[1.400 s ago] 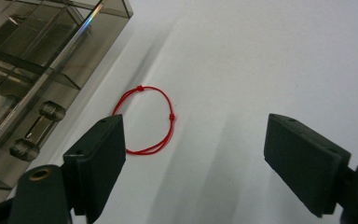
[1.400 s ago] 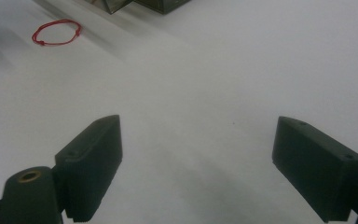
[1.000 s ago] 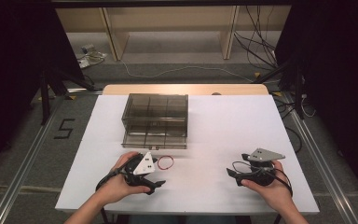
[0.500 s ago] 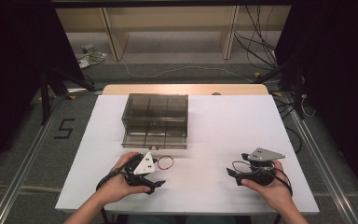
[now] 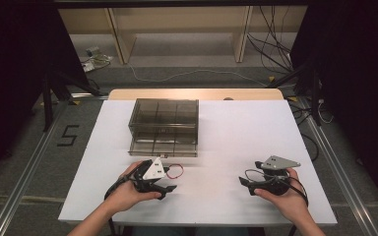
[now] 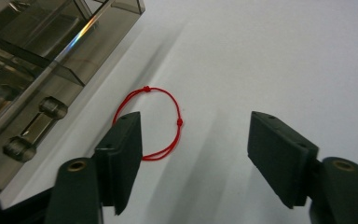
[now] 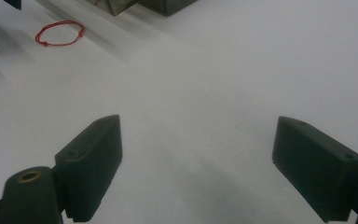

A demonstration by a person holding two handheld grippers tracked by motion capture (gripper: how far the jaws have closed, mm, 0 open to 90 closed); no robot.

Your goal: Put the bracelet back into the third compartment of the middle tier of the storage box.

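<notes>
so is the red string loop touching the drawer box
Apart: the left gripper view shows bare white table between the red string loop and the drawer box.

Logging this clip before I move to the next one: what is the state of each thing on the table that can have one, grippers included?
Left gripper: open, holding nothing, low over the table.
Right gripper: open, holding nothing.
Red string loop: lying flat on the white table, loose, partly behind one jaw of the left gripper.
Smoky clear drawer box: upright; drawers look closed, handle facing the person.
</notes>
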